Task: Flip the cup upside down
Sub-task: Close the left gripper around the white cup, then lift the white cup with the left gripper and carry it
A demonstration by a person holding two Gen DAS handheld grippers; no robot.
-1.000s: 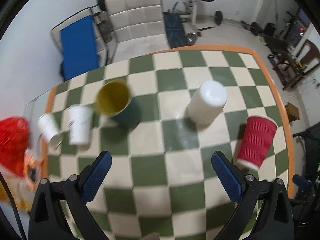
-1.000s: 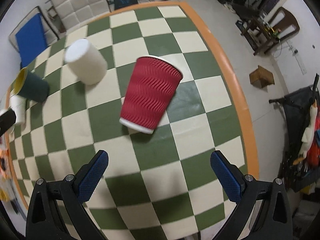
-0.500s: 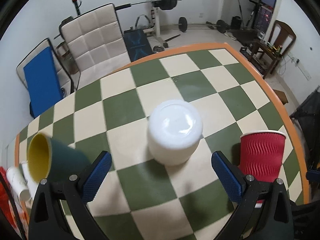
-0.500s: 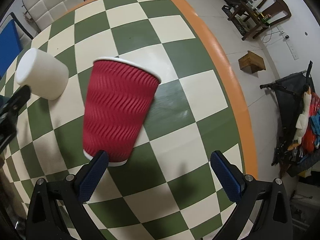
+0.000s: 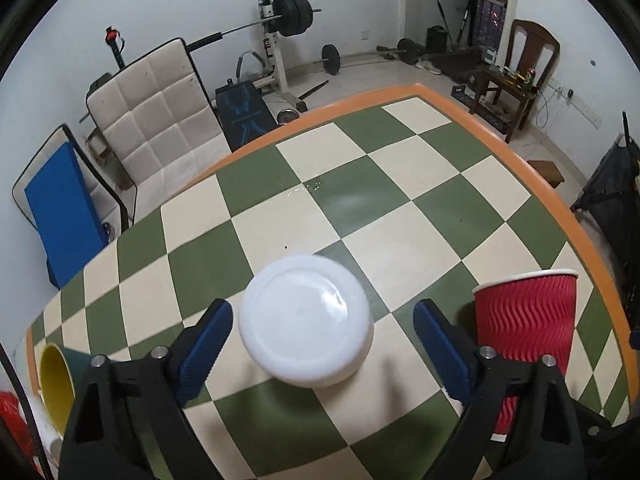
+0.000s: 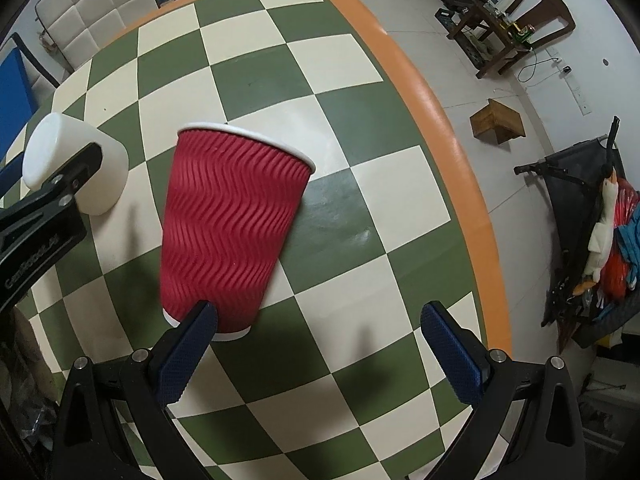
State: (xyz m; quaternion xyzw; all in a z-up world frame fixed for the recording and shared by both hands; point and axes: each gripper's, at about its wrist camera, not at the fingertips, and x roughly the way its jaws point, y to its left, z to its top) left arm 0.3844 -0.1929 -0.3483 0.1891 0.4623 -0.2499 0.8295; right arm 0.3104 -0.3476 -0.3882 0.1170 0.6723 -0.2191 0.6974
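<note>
A white cup [image 5: 306, 330] stands upside down on the checkered table [image 5: 400, 184], its flat base up. My left gripper [image 5: 322, 338] is open, its blue fingers on either side of the cup without touching. The white cup also shows in the right wrist view [image 6: 76, 160], partly behind the left gripper's finger. A red ripple paper cup [image 6: 228, 220] stands upright, rim up; it also shows in the left wrist view [image 5: 528, 320]. My right gripper [image 6: 320, 336] is open and empty, its left finger [image 6: 188, 344] in front of the red cup's base.
A dark green cup with a yellow inside [image 5: 56, 380] lies at the table's left edge. The orange table rim [image 6: 436, 120] runs along the right. A padded chair [image 5: 156, 120], a blue board [image 5: 60, 208] and weights stand beyond the table.
My left gripper has moved forward and down, so the white cup now sits between its fingers. My right gripper has closed in on the red cup, which has shifted toward the centre.
</note>
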